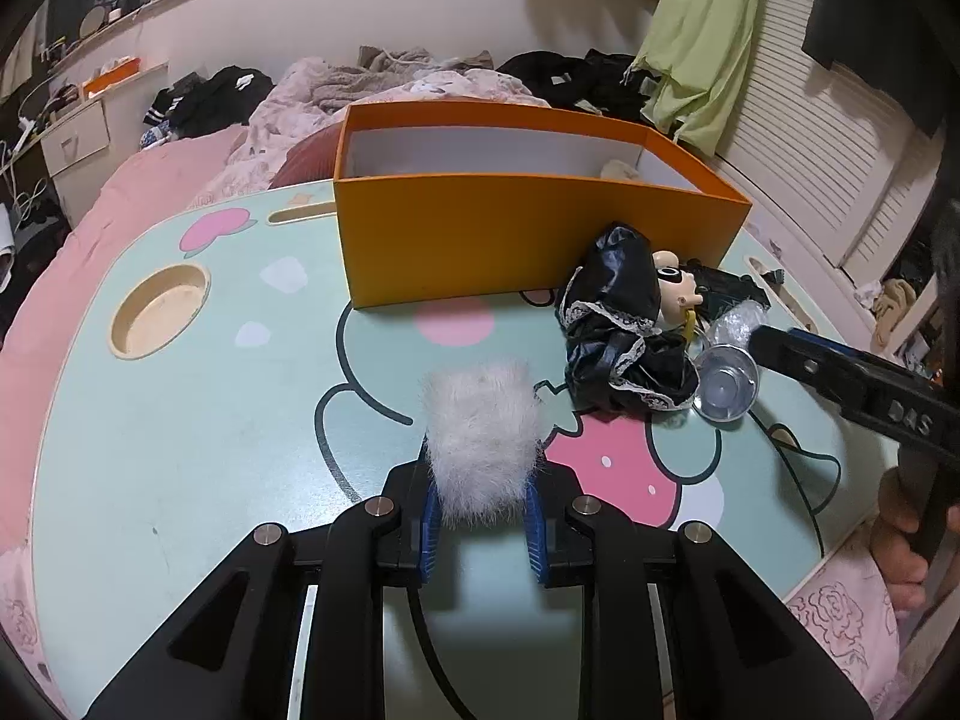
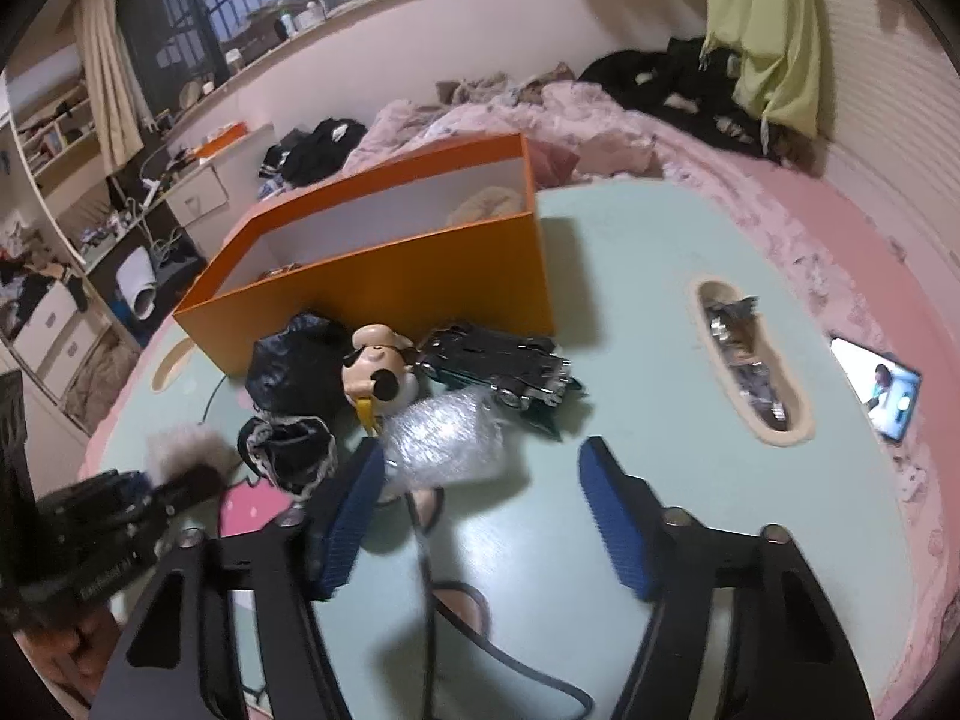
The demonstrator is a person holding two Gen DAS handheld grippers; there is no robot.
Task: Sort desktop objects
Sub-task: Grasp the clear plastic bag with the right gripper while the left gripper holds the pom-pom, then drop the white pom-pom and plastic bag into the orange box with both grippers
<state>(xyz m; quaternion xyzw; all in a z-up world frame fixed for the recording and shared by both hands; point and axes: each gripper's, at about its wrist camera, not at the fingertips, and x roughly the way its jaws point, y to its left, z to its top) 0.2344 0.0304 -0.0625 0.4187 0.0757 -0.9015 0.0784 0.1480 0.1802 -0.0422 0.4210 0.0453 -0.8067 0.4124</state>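
Note:
My left gripper (image 1: 483,516) is shut on a white fluffy pompom (image 1: 483,429), held just above the mint cartoon table (image 1: 180,420). An orange box (image 1: 516,240) stands open at the table's far side. In front of it lie a doll in a black dress (image 1: 630,324), a dark toy car (image 1: 729,288) and a clear bubble-wrapped cup (image 1: 726,387). My right gripper (image 2: 480,468) is open, its left pad beside the bubble-wrapped cup (image 2: 444,438). The doll's head (image 2: 378,375), the toy car (image 2: 504,366), the pompom (image 2: 186,450) and the box (image 2: 390,276) show in the right wrist view.
The table has a round cup hole (image 1: 159,309) at the left and an oval slot (image 2: 750,360) holding small items at the right. A lit phone (image 2: 876,387) lies on the pink bedding. A beige soft item (image 2: 486,204) lies in the box. A cable (image 2: 426,570) trails across the table.

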